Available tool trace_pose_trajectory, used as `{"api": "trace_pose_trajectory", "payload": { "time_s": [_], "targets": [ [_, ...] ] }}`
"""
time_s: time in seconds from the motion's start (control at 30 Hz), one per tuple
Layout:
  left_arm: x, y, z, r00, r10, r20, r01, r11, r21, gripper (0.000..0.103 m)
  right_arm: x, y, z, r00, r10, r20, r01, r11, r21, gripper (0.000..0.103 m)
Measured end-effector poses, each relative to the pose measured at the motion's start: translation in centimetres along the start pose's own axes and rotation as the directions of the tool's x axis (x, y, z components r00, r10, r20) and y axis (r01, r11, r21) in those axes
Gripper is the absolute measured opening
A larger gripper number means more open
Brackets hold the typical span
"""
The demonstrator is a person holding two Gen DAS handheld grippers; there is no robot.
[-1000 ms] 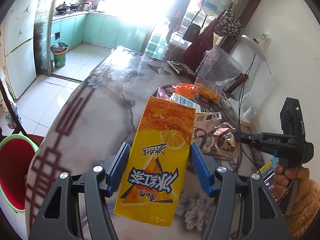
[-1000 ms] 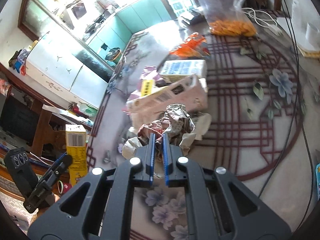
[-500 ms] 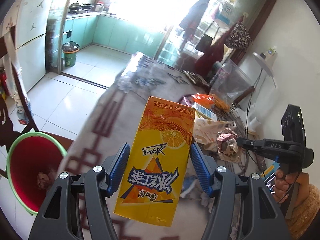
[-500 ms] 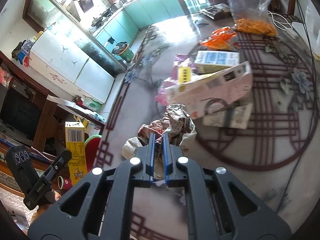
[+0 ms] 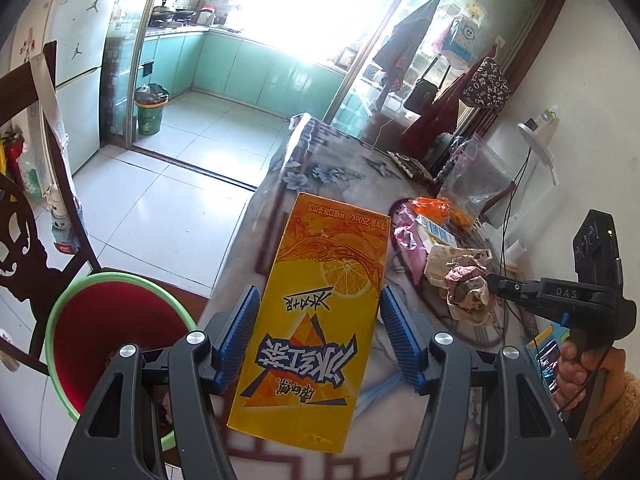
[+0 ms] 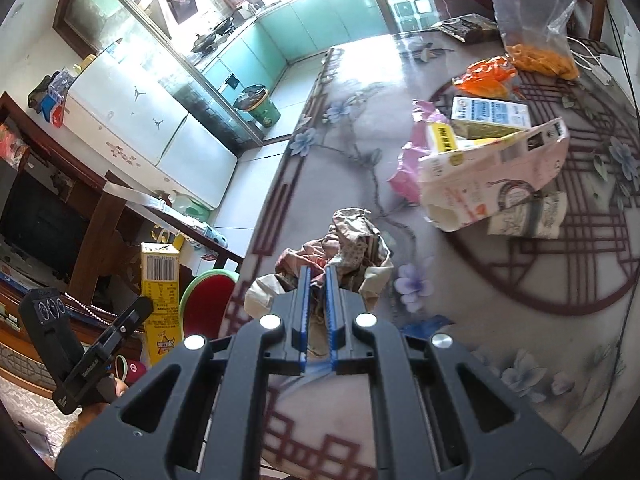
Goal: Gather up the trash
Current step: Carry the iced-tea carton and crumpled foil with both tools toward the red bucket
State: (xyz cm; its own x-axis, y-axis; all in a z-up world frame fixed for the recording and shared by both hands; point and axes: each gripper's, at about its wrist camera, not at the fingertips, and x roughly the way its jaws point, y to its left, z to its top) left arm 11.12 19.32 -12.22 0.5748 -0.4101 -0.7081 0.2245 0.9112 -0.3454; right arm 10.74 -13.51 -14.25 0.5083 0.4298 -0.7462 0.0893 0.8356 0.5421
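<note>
Ribbed blue pads of our left gripper (image 5: 316,336) clamp a glossy yellow drink carton (image 5: 320,320) by its flat sides, beside the surface's (image 6: 320,184) edge. Our right gripper (image 6: 315,280) is pinched tight on a crumpled wad of wrapper paper (image 6: 352,236). Below left gapes a round red bin (image 5: 100,336) with a green rim; farther along the patterned surface lie flattened cartons (image 6: 496,176).

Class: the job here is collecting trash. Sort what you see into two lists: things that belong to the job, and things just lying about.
Job: yellow drink carton; crumpled wrapper; red bin; pink carton; white milk box.

Lying about: clear bag; cables; chair.
</note>
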Motion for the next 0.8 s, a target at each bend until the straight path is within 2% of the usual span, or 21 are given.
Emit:
{"api": "trace_pose_trajectory", "payload": {
  "time_s": [0.2, 0.4, 0.57, 0.8],
  "targets": [
    [0.2, 1.4, 0.7, 1.000, 0.014, -0.003, -0.014, 1.000, 0.008, 0.059, 0.4, 1.9, 0.1, 1.000, -0.008, 0.011, 0.008, 1.000, -0.010, 0.008],
    [0.2, 3.5, 0.9, 1.000, 0.027, -0.007, -0.028, 0.999, -0.029, 0.059, 1.0, 4.0, 0.2, 1.000, -0.010, 0.008, 0.011, 0.999, -0.041, 0.008],
    [0.4, 5.9, 0.8, 0.995, 0.098, -0.027, -0.100, 0.993, -0.065, 0.059, 1.7, 6.5, 0.3, 1.000, 0.008, -0.002, -0.008, 0.996, -0.085, 0.008],
    [-0.2, 10.4, 0.3, 0.981, 0.184, -0.059, -0.191, 0.968, -0.163, 0.059, 4.2, 11.0, 0.2, 0.997, 0.055, -0.058, -0.065, 0.981, -0.184, 0.008]
  ]
}}
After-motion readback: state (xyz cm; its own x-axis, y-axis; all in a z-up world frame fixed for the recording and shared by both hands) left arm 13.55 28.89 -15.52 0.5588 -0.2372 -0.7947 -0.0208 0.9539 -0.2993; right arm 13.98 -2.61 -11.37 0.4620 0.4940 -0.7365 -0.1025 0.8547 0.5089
